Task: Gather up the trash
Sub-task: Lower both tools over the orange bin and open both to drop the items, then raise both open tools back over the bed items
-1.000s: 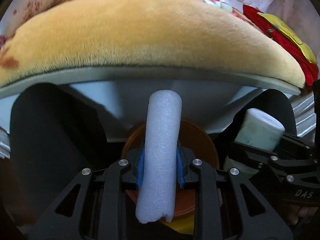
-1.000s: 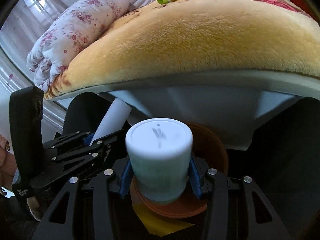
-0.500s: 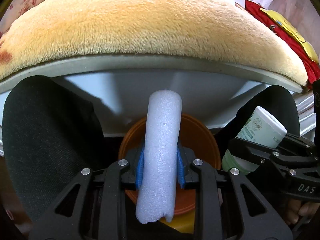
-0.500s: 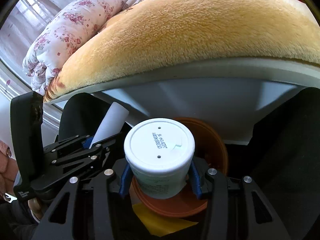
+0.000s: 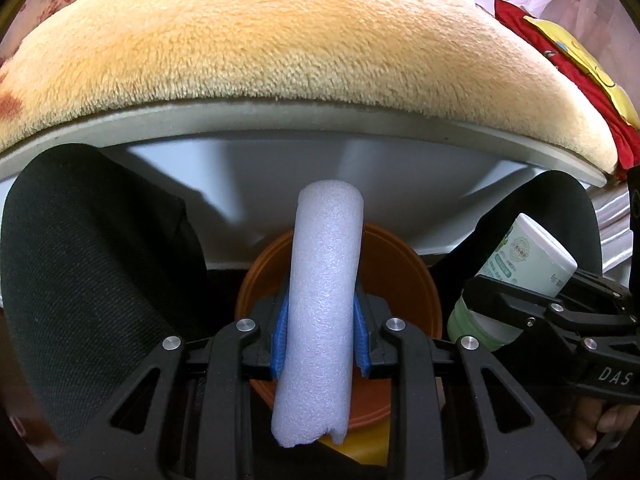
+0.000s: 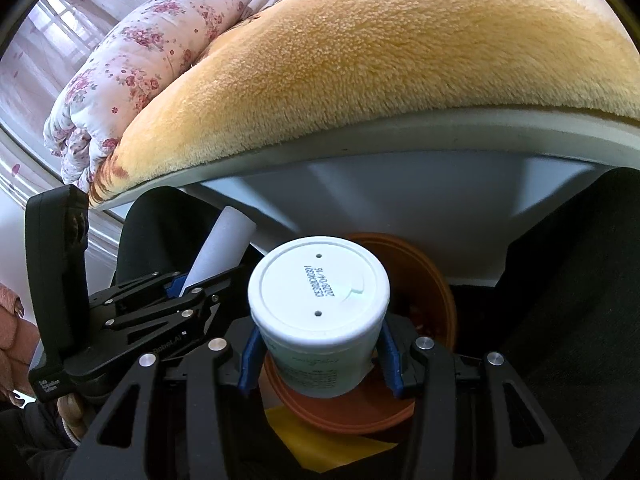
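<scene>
Jaws clamp foam roll (image 5: 322,312) & cup (image 6: 318,320) over orange bin (image 5: 404,276).

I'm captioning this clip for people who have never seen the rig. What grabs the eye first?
A white foam tube stands clamped in the left gripper, and a white plastic cup is clamped bottom-up in the right gripper. Both hang over an orange bin below a tabletop draped in a plush yellow blanket.
</scene>
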Demonstrator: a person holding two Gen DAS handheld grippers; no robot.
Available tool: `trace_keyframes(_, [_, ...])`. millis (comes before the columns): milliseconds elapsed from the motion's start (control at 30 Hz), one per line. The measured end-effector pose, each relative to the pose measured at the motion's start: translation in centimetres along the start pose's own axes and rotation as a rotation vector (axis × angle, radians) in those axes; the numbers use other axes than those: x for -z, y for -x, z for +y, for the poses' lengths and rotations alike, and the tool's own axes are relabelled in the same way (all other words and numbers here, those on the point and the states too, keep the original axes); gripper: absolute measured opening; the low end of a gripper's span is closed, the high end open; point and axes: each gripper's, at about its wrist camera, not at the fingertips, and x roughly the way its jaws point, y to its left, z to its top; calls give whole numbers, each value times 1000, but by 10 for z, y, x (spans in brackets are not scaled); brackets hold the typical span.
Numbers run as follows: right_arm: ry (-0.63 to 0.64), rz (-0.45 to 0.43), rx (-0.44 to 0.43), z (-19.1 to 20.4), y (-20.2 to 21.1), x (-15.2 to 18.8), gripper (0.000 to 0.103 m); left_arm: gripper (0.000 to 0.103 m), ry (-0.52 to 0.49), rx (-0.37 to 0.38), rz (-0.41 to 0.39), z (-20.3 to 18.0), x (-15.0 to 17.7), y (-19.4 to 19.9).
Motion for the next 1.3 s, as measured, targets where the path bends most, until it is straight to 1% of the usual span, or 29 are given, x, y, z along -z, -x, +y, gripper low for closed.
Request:
trace_keyframes(167, [-6, 10, -2, -1, -1, 0, 47, 26, 2, 3, 8, 3, 0, -3])
trace_keyframes(200, [-9, 13, -2, -1, -2, 0, 47, 27, 1, 4, 12, 3, 0, -4])
trace_keyframes(233, [-12, 16, -2, -2, -3, 0, 47, 31, 1, -10, 22, 3, 0, -6])
trace_keyframes(267, [-17, 26, 0, -3, -5, 0, 49, 50, 3, -18, 35, 3, 0, -9])
trace_keyframes(300, [-26, 36, 3, -5, -7, 0, 61, 82, 11, -32, 50, 4, 0, -12])
trace_keyframes(333, [-42, 38, 9, -8, -8, 0, 66, 86, 19, -33, 56, 6, 0, -15])
trace_keyframes(367, [-54, 33, 14, -11, -7, 0, 68, 86, 16, -34, 55, 5, 0, -15])
trace_keyframes(500, [-89, 8, 1, -18, -2, -1, 66, 86, 6, -39, 74, 3, 1, -21])
trace_keyframes(667, [-92, -28, 3, -18, 6, 0, 66, 86, 13, -39, 53, 3, 2, -16])
trace_keyframes(767, [-91, -70, 3, -17, 17, 0, 66, 86, 0, -66, -1, -2, 2, -4])
trace_keyframes(833, [-90, -90, -2, -17, 22, 0, 66, 86, -20, -87, -51, -8, 1, 7])
trace_keyframes(933, [-70, -133, -9, -12, 39, 1, 69, 86, -60, -123, -131, -15, -1, 28])
trace_keyframes(1000, [-38, -166, -7, -7, 52, 0, 74, 86, -96, -164, -189, -21, -3, 43])
trace_keyframes(1067, [5, -184, -14, -1, 64, -5, 76, 87, -131, -205, -228, -27, -7, 56])
trace_keyframes(1133, [46, -192, -32, 7, 75, -11, 77, 87, -153, -227, -259, -31, -14, 71])
trace_keyframes(1233, [81, -212, -76, 15, 90, -25, 79, 88, -163, -216, -305, -32, -26, 94])
trace_keyframes(1300, [95, -241, -88, 13, 105, -46, 81, 91, -147, -182, -322, -27, -39, 108])
